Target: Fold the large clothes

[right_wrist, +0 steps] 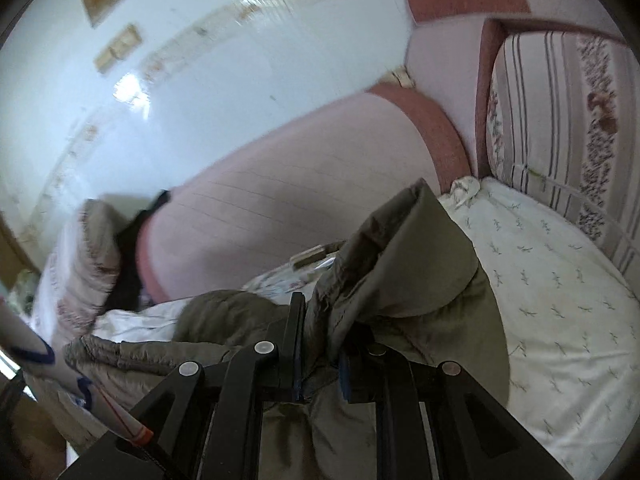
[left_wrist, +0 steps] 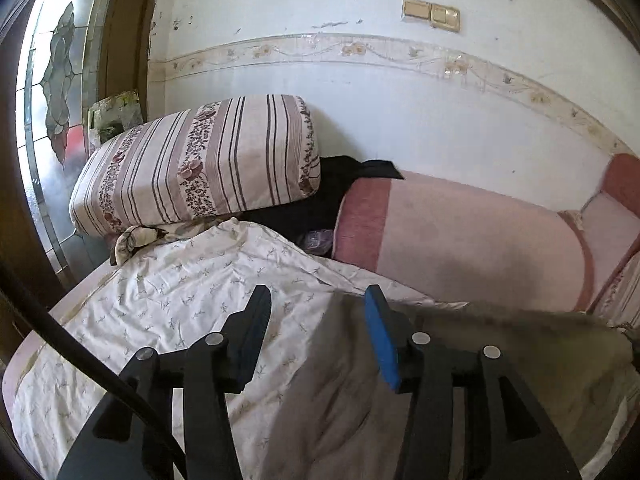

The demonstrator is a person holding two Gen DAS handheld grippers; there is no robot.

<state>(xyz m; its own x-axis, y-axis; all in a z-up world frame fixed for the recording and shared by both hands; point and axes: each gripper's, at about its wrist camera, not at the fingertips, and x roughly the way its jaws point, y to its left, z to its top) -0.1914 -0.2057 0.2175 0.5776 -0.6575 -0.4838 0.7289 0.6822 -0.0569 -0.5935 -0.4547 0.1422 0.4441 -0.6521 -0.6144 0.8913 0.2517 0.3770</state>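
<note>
An olive-grey padded jacket (right_wrist: 420, 272) is bunched over the white sprigged sheet (right_wrist: 560, 300) of a bed. My right gripper (right_wrist: 320, 340) is shut on a fold of it, and the cloth rises in a hump past the fingers. In the left wrist view the same jacket (left_wrist: 500, 344) shows as a blurred grey stretch at the lower right. My left gripper (left_wrist: 318, 296) stands open above the sheet (left_wrist: 180, 292). Its blue pads (left_wrist: 382, 340) are apart with nothing pinched between them, and the jacket's edge lies just beneath the right finger.
A striped floral pillow (left_wrist: 192, 164) leans at the back left, with dark clothing (left_wrist: 320, 200) beside it. A pink bolster (left_wrist: 460, 240) runs along the white wall. A glass door (left_wrist: 56, 100) is at far left. A person's white sleeve (right_wrist: 32, 344) enters at lower left.
</note>
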